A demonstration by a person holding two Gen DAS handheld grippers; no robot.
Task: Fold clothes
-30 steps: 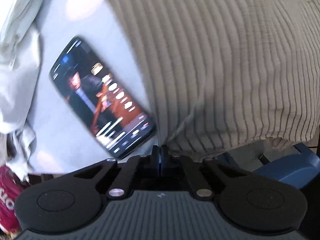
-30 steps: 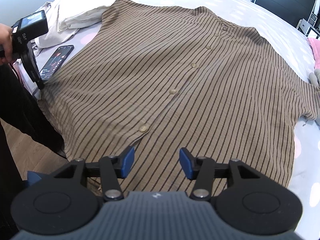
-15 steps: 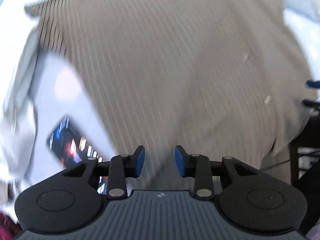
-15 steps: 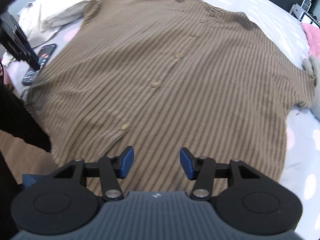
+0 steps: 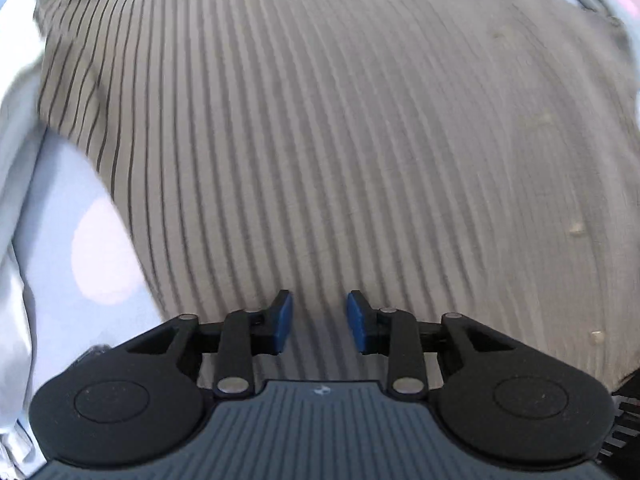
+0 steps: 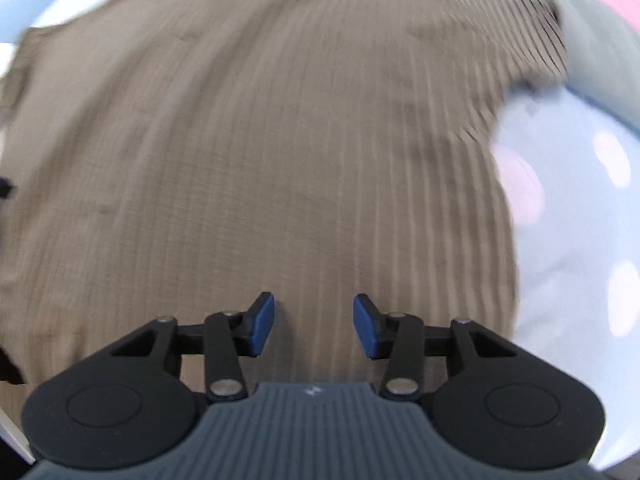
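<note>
While the striped shirt (image 5: 340,140) lies spread flat on the white bedsheet (image 6: 568,240), the left gripper (image 5: 319,322) and right gripper (image 6: 314,326) hover above it, jaws spread, holding nothing.

A home bedroom is showing here: a brown striped shirt (image 5: 340,140) is lying spread over a bed (image 6: 568,240) dressed in a pale sheet with soft pink dots, other laundry (image 5: 16,200) crowding its edge
</note>
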